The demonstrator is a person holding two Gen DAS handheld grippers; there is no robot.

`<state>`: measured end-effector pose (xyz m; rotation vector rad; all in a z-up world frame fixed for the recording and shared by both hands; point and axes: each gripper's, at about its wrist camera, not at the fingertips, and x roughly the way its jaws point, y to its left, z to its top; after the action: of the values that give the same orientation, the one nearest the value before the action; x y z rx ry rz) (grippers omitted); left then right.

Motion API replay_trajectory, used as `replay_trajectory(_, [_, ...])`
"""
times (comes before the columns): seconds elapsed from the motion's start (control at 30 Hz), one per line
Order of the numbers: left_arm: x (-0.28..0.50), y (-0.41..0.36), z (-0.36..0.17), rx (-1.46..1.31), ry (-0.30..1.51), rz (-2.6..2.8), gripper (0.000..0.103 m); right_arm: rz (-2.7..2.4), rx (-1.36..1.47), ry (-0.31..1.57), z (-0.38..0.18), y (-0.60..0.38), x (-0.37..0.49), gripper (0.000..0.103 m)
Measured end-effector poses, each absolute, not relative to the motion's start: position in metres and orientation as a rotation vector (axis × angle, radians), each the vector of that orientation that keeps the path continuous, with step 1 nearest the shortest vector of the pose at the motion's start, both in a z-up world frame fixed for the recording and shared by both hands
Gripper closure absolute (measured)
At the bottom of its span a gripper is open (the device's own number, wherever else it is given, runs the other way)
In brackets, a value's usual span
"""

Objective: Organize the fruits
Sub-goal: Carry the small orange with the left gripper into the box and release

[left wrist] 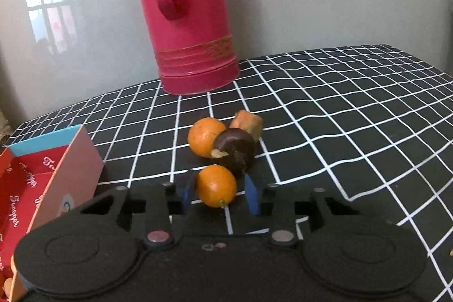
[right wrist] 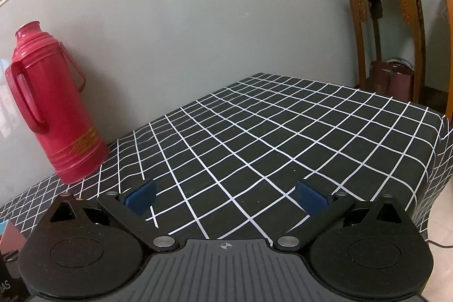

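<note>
In the left wrist view, my left gripper has its blue pads around a small orange on the checked cloth; the left pad touches it, a narrow gap shows at the right pad. Just beyond lie a second orange, a dark brown round fruit and a tan-orange chunk, all touching. An open red box with a pink flap stands at the left. My right gripper is open wide and empty over bare cloth.
A tall red thermos stands at the back against the grey wall; it also shows in the right wrist view. The black-and-white checked tablecloth ends at the right edge. A wooden stand is beyond the table.
</note>
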<state>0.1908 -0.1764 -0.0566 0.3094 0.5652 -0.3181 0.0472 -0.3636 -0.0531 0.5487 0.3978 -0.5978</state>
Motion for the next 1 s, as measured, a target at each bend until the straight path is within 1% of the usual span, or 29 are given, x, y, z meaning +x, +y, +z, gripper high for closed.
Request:
replay_trajectory(0.03, [0.191,-0.175,-0.056,0.306,0.564,-0.313,0.082,-0.598,0.549,0.396,-0.053,-0.363,0.047,0.000])
replay_trajectory(0.2, [0.190,-0.173,-0.054,0.292,0.560,-0.313,0.082,-0.586,0.542,0.400,-0.054,-0.360,0.049,0.000])
replay_trajectory(0.63, [0.166,-0.176,-0.045,0.329,0.443,-0.314,0.082,-0.572,0.534,0.394,-0.053,-0.356,0.049,0.000])
replay_trajectory(1.0, [0.153,-0.149,-0.025,0.315,0.359,-0.226,0.082,-0.527,0.536,0.391,-0.050,-0.344,0.056,0.000])
